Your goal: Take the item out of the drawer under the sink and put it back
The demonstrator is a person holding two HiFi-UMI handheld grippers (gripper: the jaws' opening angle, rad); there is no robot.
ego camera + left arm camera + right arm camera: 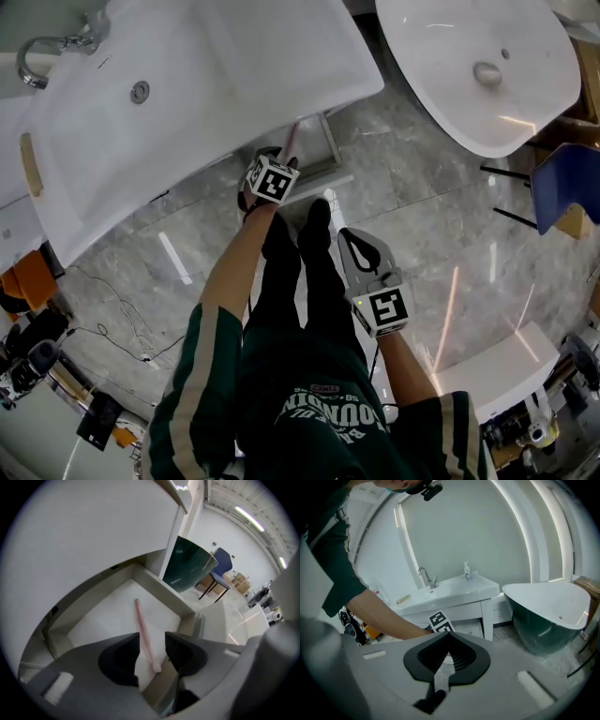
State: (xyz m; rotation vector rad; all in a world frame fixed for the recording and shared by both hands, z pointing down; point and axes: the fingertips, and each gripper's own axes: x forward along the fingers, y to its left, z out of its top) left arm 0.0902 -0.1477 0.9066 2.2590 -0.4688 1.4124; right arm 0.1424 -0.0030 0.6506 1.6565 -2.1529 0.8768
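— Starting with the item: where is it seen?

— A thin pink stick (143, 630) is seen lying on the pale bottom of the drawer (105, 618), which is pulled out beneath the white sink (187, 84). It is laid at a slant, its far end pointed toward the back of the drawer and its near end brought up to the front edge.

— And how is the left gripper (153, 639) placed against it?

— The gripper is held low at the drawer's front and aimed inward. Its jaws are parted by a moderate gap, wider than the stick. The stick's near end is framed within that gap, closer to the right-hand jaw. Whether it is touched by either jaw cannot be told, and no squeeze on it is shown.

— What is shown of the right gripper (447, 637)?

— It is held back near the person's waist, well apart from the drawer. Its jaws are pressed together with nothing caught between them.

— Is anything else to be noted?

— A tap (42, 52) is fitted at the sink's far edge. A white bathtub (478, 66) is stood to the right on the grey marbled floor (422, 216).
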